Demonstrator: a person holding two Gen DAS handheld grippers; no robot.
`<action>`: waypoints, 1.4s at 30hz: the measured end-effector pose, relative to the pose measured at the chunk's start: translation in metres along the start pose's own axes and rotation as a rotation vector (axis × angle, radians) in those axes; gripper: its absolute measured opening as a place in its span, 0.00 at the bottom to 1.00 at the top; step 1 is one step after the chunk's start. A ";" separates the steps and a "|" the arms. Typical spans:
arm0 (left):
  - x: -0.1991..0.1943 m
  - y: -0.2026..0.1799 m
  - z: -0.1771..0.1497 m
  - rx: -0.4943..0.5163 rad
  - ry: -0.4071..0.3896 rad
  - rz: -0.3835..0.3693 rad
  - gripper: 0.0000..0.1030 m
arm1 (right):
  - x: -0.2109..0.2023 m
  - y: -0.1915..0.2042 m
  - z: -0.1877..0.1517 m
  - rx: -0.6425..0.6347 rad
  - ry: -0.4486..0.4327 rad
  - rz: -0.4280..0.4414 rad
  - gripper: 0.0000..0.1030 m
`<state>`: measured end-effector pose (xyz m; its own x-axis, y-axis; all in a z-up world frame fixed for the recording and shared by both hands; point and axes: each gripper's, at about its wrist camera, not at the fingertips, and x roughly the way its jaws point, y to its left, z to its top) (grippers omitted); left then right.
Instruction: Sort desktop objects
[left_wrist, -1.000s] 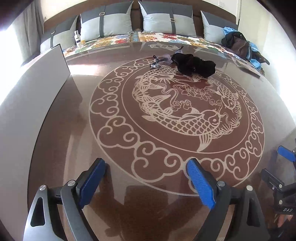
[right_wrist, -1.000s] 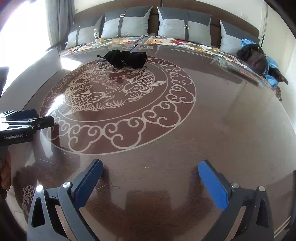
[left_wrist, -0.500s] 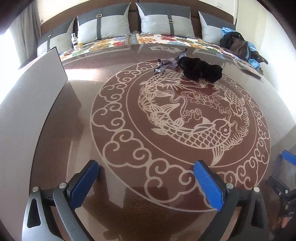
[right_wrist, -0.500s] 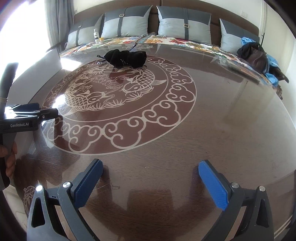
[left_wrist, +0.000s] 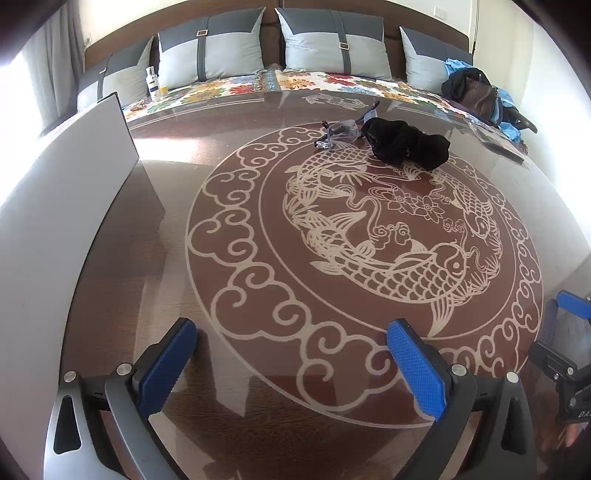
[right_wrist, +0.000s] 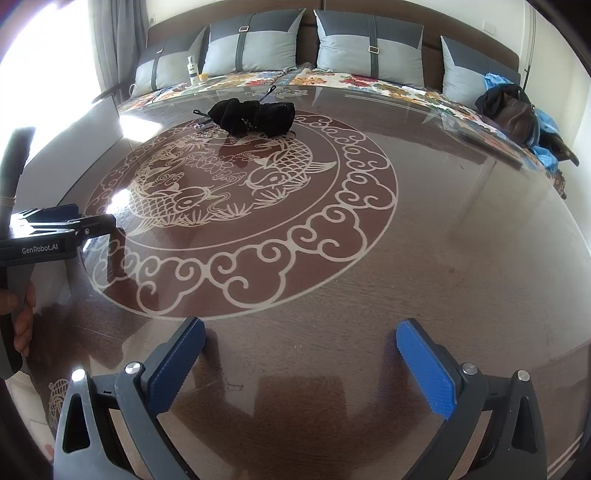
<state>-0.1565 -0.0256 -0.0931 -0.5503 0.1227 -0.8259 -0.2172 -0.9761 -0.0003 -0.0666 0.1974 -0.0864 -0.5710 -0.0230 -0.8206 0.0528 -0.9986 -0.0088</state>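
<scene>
brown glossy table (left_wrist: 122, 266) with carved fish-and-cloud medallion (left_wrist: 369, 236). behind it a sofa with grey cushions (left_wrist: 336, 44) and floral cover (left_wrist: 332, 79); white bottle (left_wrist: 152, 82) on left, dark bag (left_wrist: 476, 94) on right. white board (left_wrist: 74, 177) at table's left edge.

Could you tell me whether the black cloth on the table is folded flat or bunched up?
Bunched up. The black cloth sits as a lumpy, rumpled heap on the table, with uneven humps and no flat layers or straight folded edges.

Left gripper (left_wrist: 291, 354) jaws spread wide, nothing between the blue pads, angled down; they've just finished opening. Right gripper (right_wrist: 301, 356) likewise wide apart and empty, tilted down. A hand (right_wrist: 20, 314) grips the left unit's handle at far left.
</scene>
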 end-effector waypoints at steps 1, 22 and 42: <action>0.000 0.000 0.000 0.000 0.000 0.000 1.00 | 0.006 0.003 0.010 -0.017 0.008 0.019 1.00; -0.001 0.000 0.000 -0.001 -0.001 -0.003 1.00 | 0.122 0.075 0.199 -0.134 -0.003 0.149 1.00; -0.002 0.000 -0.001 -0.003 -0.003 0.000 1.00 | -0.030 -0.038 0.034 0.126 -0.125 0.250 1.00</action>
<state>-0.1549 -0.0263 -0.0917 -0.5523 0.1232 -0.8245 -0.2148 -0.9767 -0.0020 -0.0798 0.2338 -0.0422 -0.6499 -0.2671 -0.7116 0.1068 -0.9590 0.2624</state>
